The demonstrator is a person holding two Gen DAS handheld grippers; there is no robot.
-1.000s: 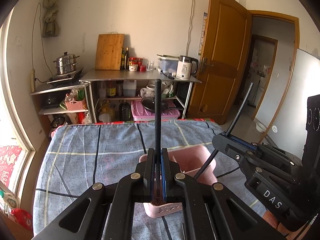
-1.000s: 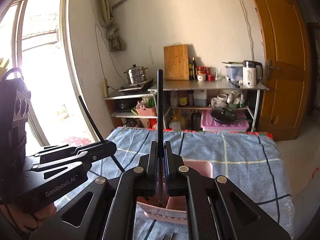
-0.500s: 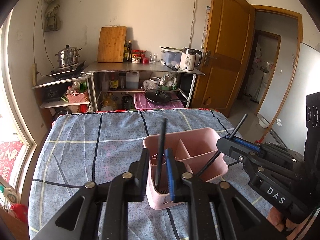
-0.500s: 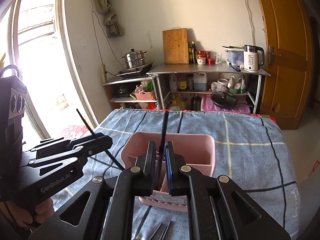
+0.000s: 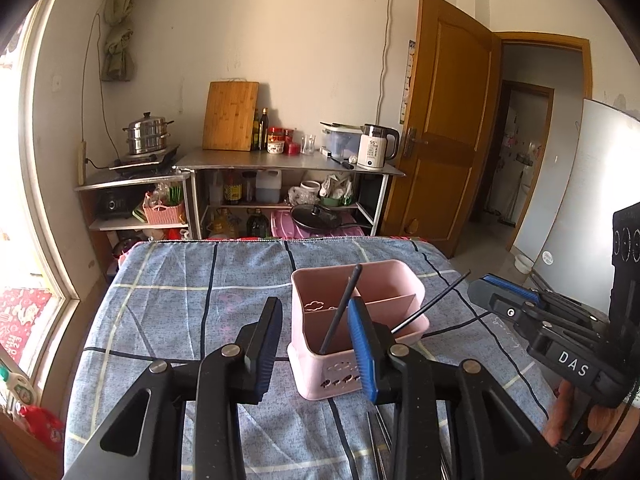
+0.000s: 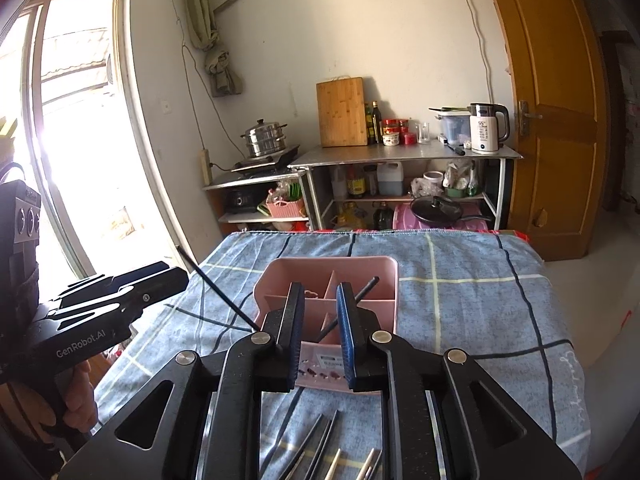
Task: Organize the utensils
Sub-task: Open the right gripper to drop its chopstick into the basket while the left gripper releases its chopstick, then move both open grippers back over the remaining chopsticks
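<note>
The pink utensil holder [image 5: 360, 376] stands on the checked blue tablecloth [image 5: 180, 320], and all other places here are given from it. Two black chopsticks are in it already. The left chopstick [image 5: 340, 308] has its lower end inside the holder, in the part on the cameras' side, and leans against the rim with its top above it. The right chopstick [image 6: 366, 286] leans the same way, tilted toward the holder's right side. They lean because the holder is shorter than they are, so the wall only props them.

The left gripper [image 5: 314, 304] hovers just on the near side of the holder. Its jaws have just been opening and now stand spread. The left chopstick shows between them, but neither pad presses on it, so the holder bears it. The right gripper [image 6: 320, 288] is also on the near side, with its jaws apart. Its chopstick runs close to the right-hand pad, and it is hard to say whether it brushes the pad, but it looks released.

More slim utensils [image 6: 320, 440] lie flat on the cloth on the near side of the holder, under the grippers. They probably wait their turn, so the sorting seems only partly done.
</note>
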